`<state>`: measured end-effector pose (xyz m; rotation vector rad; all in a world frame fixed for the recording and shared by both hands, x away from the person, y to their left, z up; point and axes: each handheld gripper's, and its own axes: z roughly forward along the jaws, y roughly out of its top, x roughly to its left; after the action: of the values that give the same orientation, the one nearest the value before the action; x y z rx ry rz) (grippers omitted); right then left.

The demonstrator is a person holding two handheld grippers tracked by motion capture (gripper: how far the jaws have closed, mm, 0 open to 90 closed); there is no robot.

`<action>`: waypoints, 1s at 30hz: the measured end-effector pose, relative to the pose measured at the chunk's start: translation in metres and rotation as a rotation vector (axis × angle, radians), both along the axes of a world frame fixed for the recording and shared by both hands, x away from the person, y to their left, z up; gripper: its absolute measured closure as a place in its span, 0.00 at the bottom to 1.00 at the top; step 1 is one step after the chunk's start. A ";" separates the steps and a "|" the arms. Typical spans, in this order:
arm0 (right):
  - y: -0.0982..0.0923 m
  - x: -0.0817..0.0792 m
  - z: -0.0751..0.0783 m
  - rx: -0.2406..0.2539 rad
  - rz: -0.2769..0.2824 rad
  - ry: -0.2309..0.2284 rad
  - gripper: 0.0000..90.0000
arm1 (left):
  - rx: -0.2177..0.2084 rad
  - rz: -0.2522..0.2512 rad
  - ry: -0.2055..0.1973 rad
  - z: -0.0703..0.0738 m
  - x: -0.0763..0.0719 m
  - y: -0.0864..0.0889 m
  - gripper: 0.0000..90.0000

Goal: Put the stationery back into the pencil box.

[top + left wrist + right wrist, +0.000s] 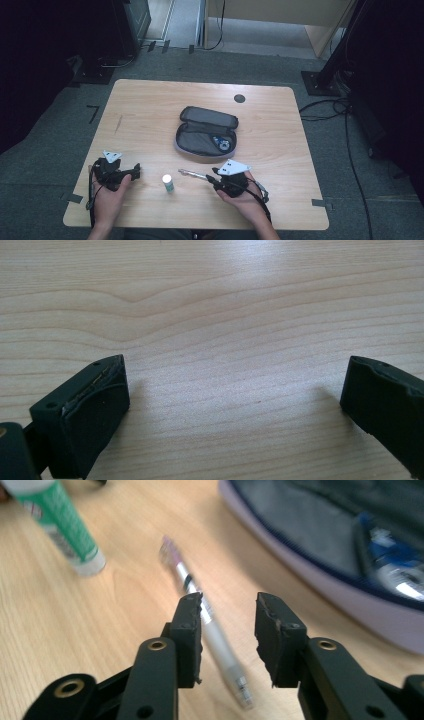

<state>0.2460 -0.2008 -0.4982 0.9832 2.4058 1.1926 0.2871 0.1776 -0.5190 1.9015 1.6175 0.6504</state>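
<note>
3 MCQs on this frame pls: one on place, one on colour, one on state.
1. Where does the pen lie?
A. inside the pencil case
B. on the table between the jaws of the right gripper
C. under the left gripper

2. What colour is the body of the glue stick?
A. green
B. red
C. yellow

3. How is the pencil case?
A. zipped shut
B. unzipped, lid folded back
C. standing on its edge

Key: 1 B, the right gripper view has the pen on the table running between the jaws of the right gripper, with gaps on both sides. 2 A, green body with a white end. 3 B, the high view shows its grey inside.
</note>
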 end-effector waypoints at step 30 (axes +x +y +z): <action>0.005 0.001 -0.021 -0.069 0.028 -0.013 0.90 | 0.000 0.000 0.000 0.000 0.000 0.000 0.00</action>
<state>0.2472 -0.1955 -0.5189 0.9219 2.4408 1.1131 0.2871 0.1776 -0.5190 1.9018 1.6172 0.6505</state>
